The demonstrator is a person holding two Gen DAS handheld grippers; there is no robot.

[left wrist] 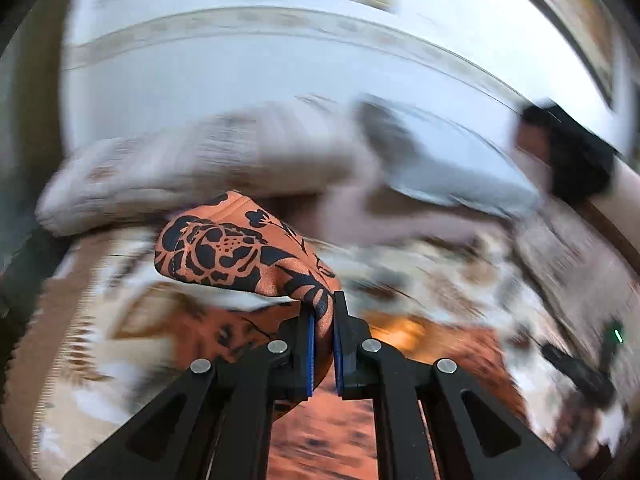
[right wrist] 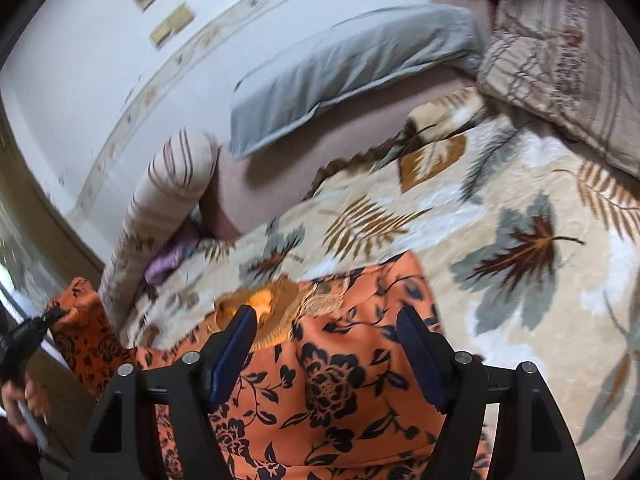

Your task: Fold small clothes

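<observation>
An orange garment with a black flower print (right wrist: 340, 384) lies on a leaf-patterned blanket (right wrist: 520, 208) on a bed. My left gripper (left wrist: 323, 312) is shut on a fold of this garment (left wrist: 240, 248) and holds it lifted above the bed; the view is motion-blurred. My right gripper (right wrist: 326, 320) is open, its fingers (right wrist: 416, 344) either side of the garment's gold-trimmed neckline (right wrist: 288, 304), just above the cloth. The left gripper shows in the right wrist view (right wrist: 28, 336) at the far left, with the lifted corner (right wrist: 76, 304).
A grey pillow (right wrist: 344, 68) and a striped bolster (right wrist: 168, 200) lie against the white wall (right wrist: 100, 40). A beige patterned pillow (right wrist: 560, 64) sits at the upper right. A lilac cloth (right wrist: 172, 256) is tucked by the bolster.
</observation>
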